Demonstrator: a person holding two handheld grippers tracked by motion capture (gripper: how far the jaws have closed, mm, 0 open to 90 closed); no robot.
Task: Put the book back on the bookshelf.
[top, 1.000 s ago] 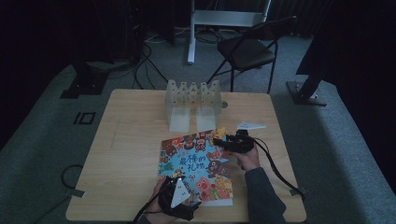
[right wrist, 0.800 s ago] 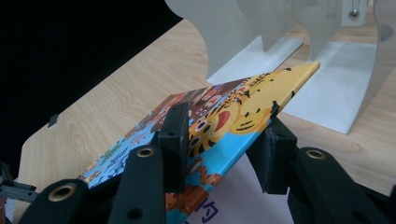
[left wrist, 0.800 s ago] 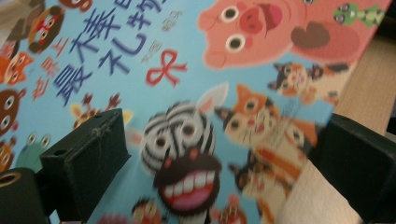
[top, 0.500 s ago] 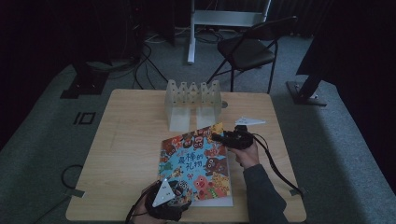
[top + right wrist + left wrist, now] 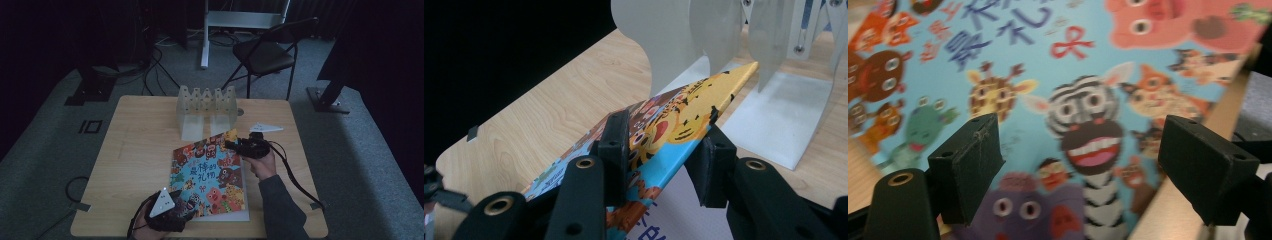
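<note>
At the far corner, your right gripper [image 5: 659, 150] is clamped on the thin, bendy picture book [image 5: 210, 177], so support its near edge with the spread-jawed left gripper [image 5: 1095, 165]

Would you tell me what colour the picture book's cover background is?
Light blue, on the cartoon-animal picture book; clearest in the left gripper view.

Place: dim studio or lab | floor: grey carpet [image 5: 350, 165] all round | centre: lone wooden table [image 5: 140, 150] | top left: cables [image 5: 155, 60] and black stand base [image 5: 92, 90] | top middle: white stand [image 5: 240, 20], black folding chair [image 5: 265, 55] | backdrop: dark.
</note>
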